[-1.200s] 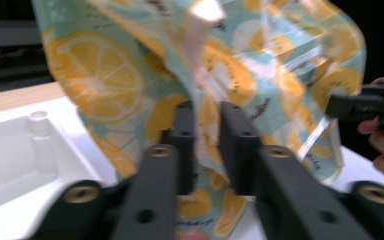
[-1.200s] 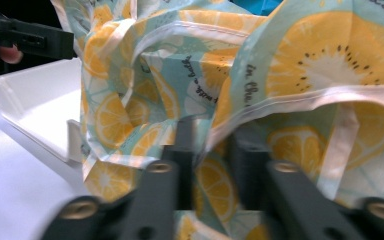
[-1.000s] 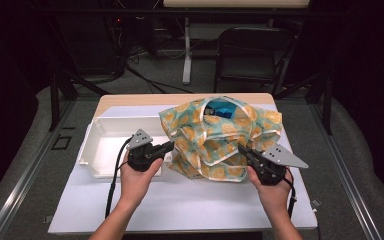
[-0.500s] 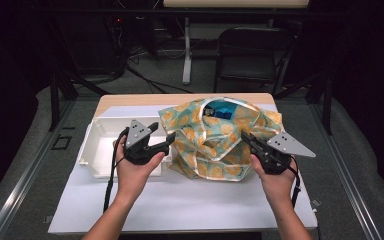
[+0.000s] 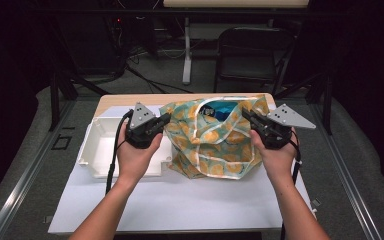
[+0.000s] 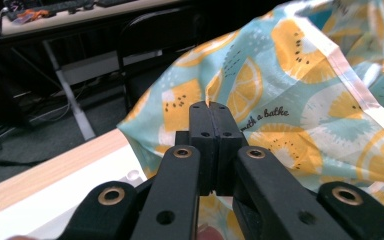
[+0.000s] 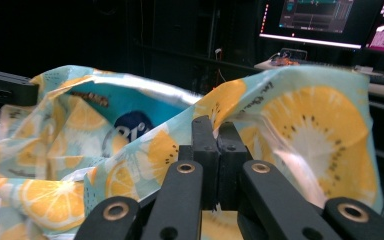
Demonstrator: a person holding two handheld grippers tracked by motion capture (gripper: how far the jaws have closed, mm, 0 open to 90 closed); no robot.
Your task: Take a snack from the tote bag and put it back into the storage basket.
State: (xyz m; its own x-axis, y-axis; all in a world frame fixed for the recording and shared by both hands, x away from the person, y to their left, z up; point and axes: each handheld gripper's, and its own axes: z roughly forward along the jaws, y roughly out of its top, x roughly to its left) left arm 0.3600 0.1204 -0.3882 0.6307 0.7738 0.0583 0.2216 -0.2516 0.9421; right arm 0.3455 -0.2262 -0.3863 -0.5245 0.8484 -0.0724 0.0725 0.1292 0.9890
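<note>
Jaws of both grippers pinch the lemon-print bag (image 5: 215,142), lettered "a bathe".

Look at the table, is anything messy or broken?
Nothing looks broken or spilled. The fruit-print bag hangs crumpled with its mouth pulled open between the left gripper and the right gripper, each shut on its rim. Something blue sits inside. The white tray lies flat beside it.

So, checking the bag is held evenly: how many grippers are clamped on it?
2. The left gripper pinches the fruit-print bag at its left top edge, beside the white tray. The right gripper pinches its right top edge.
</note>
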